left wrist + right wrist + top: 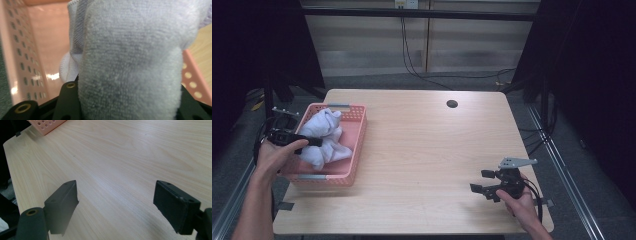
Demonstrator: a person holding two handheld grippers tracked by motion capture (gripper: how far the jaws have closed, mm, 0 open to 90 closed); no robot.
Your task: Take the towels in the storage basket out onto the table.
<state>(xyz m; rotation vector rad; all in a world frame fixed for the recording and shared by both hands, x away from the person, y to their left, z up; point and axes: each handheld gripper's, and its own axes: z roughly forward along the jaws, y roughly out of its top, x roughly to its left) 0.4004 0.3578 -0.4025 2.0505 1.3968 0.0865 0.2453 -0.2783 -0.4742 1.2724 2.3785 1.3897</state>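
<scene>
**Left tool in the basket with the towel; right tool idle**

Left tool (309, 142): reaches into the pink basket (357, 145) from its outer side. A white towel (130, 62) bulges up between the jaws and covers them, so whether they pinch it or only press into it I cannot tell. Probably a grasp (or a release) at the towel's middle, where the bulk gives most to hold.

Right tool (115, 202): jaws spread wide, nothing between them, hovering low over bare counter (130, 157). Well apart from the basket, whose corner (46, 125) shows far ahead of it. Likely parked clear to leave the left side room.

Towel (324, 137): lies bunched inside the basket, mostly toward the end farther from the person, a fold trailing toward the near end. Plush, looped pile, a ribbed hem at one edge; soft and limp, so it should sag when lifted.

Basket: perforated walls, sitting at the counter's edge on the left tool's side.
</scene>
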